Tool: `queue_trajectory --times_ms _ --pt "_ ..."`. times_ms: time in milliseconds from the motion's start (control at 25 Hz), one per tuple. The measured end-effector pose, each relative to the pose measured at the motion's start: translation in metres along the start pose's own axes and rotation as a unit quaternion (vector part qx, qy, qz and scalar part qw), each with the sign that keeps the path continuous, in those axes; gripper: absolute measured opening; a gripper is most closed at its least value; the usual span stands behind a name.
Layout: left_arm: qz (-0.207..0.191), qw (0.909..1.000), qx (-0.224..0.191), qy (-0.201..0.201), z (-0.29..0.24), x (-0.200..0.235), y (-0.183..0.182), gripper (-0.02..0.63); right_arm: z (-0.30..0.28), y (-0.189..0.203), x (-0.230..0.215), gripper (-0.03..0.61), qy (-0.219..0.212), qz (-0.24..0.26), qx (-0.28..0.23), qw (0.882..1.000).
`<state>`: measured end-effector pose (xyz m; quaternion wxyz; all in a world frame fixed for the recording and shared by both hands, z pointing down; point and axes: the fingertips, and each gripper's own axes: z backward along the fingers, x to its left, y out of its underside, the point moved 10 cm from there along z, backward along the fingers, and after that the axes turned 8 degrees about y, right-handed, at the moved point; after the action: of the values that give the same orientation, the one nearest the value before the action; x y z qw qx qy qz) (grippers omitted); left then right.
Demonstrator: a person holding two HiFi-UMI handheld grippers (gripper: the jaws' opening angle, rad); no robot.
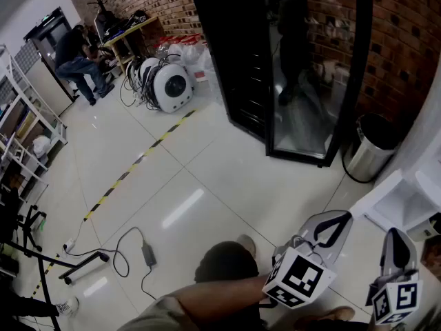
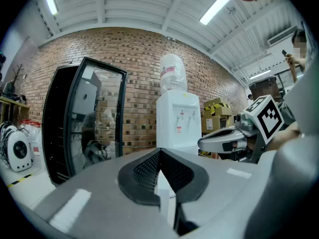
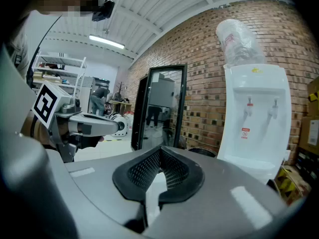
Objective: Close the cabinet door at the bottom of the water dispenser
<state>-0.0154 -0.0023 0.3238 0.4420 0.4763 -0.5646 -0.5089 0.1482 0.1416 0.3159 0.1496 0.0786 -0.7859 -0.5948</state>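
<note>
**Facing the dispenser, both fingers shut, door not reached yet**

I'm standing on the tiled floor (image 1: 207, 185), w/ the tall black glass-door cooler (image 1: 296, 67) ahead and a brick wall behind it. The cooler isn't my target, so I'm leaving it off to the side.

The water dispenser (image 3: 254, 113) is standing against the brick, right of the cooler, w/ its bottle (image 3: 237, 39) on top. A steel bin (image 1: 368, 154) is sitting between the two. The cabinet door is at the dispenser's base, and my own gripper bodies are blocking that part in both gripper views, so I can't say how far open it's hanging.

I'm holding the left gripper (image 1: 336, 219) and right gripper (image 1: 397, 243) low and side by side, near each other but apart, both pointing toward the dispenser. My guess: this is the approach, w/ no contact yet.

The left fingers (image 2: 145, 169) are pressed together w/ nothing between them. Same for the right fingers (image 3: 144, 171). That suits a push, I think, since a closed tip gives one firm edge against a door panel and nothing needs gripping.
</note>
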Motion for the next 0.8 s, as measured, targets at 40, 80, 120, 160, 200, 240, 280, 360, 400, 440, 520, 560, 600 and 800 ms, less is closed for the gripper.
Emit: queue_trajectory --times_ms 40,80,120,160,200,240,280,360,400,440,520,560,600,800 --pt "-0.002 1.0000 0.001 -0.005 0.001 0.003 0.001 0.001 -0.006 0.000 0.002 0.002 -0.004 0.001 0.000 1.000" --pt "-0.005 0.9999 0.003 -0.011 0.002 0.006 0.002 0.000 -0.012 0.001 0.004 0.002 -0.009 0.002 -0.001 1.000" --pt "-0.008 0.9998 0.005 -0.017 0.003 0.010 0.003 0.000 -0.019 0.001 0.006 0.005 -0.014 0.003 -0.001 1.000" --pt "-0.011 0.9996 0.008 -0.024 0.003 0.014 0.004 0.000 -0.027 0.002 0.008 0.031 -0.019 0.005 0.000 1.000" --pt "-0.015 0.9994 0.012 -0.030 0.002 0.018 0.006 0.000 -0.036 0.002 0.010 0.040 -0.023 0.008 0.001 1.000" --pt "-0.017 0.9991 0.016 -0.034 0.000 0.021 0.007 0.000 -0.044 0.002 0.011 0.053 -0.027 0.011 0.004 1.000" --pt "-0.018 0.9989 0.020 -0.038 -0.003 0.023 0.009 0.000 -0.052 0.003 0.011 0.066 -0.029 0.015 0.008 0.999" --pt "-0.017 0.9986 0.028 -0.042 -0.009 0.028 0.012 0.000 -0.068 0.007 0.012 0.096 -0.033 0.023 0.021 0.999" --pt "-0.015 0.9984 0.031 -0.045 -0.012 0.031 0.014 0.000 -0.075 0.010 0.012 0.108 -0.037 0.028 0.029 0.999" --pt "-0.013 0.9983 0.033 -0.047 -0.015 0.033 0.015 0.000 -0.082 0.014 0.013 0.123 -0.040 0.033 0.038 0.998" --pt "-0.012 0.9980 0.036 -0.052 -0.020 0.037 0.017 0.000 -0.096 0.024 0.015 0.145 -0.048 0.046 0.055 0.996" --pt "-0.013 0.9978 0.036 -0.054 -0.022 0.039 0.017 0.000 -0.102 0.028 0.017 0.150 -0.052 0.054 0.064 0.995" --pt "-0.013 0.9976 0.038 -0.056 -0.024 0.040 0.017 0.001 -0.108 0.032 0.019 0.155 -0.056 0.062 0.071 0.994" --pt "-0.014 0.9957 0.053 -0.075 -0.031 0.052 0.019 0.000 -0.143 0.047 0.029 0.166 -0.088 0.104 0.108 0.985"
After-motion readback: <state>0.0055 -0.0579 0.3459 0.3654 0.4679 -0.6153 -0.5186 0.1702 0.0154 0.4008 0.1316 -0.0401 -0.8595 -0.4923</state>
